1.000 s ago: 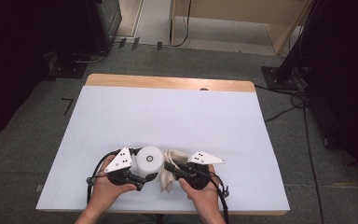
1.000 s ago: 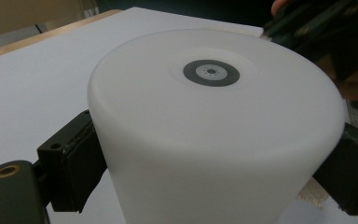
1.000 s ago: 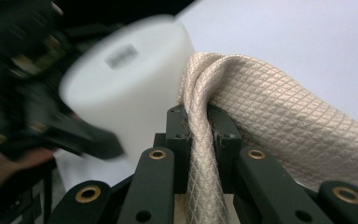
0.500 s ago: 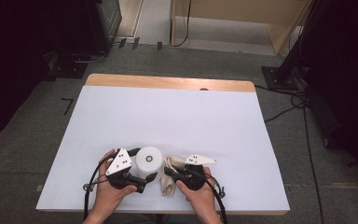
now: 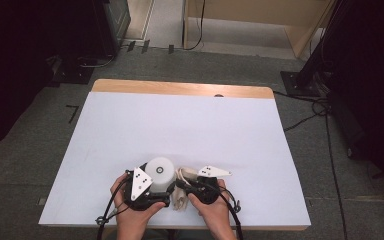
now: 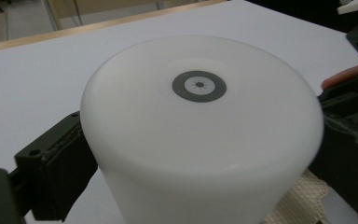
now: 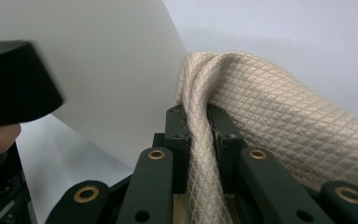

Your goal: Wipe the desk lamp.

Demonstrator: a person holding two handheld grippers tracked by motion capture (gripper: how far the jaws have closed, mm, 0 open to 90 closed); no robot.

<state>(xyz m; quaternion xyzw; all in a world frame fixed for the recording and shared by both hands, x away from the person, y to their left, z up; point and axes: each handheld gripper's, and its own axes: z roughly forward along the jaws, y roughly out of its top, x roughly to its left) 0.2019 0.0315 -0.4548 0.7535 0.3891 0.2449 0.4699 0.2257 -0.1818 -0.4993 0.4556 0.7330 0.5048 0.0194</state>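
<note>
While counting at the near edge of the white table (image 5: 180, 125): 1 white cylinder (image 5: 160, 172), clamped between the wide-spread jaws of the left gripper (image 5: 152, 192); 1 cream quilted cloth (image 5: 182, 197) just beside it, pinched in the nearly closed right gripper (image 5: 187, 187); 2 grippers, 2 hands.

1. The table (image 5: 180, 125) is seen from a fixed high camera above its near edge, looking forward and down.
2. The white cylinder (image 6: 200, 135) is viewed very closely from the left gripper's camera.
3. The cream cloth (image 7: 261, 121) is framed closely from the right gripper's camera.
4. Cylinder and cloth are shared by all three views.
</note>
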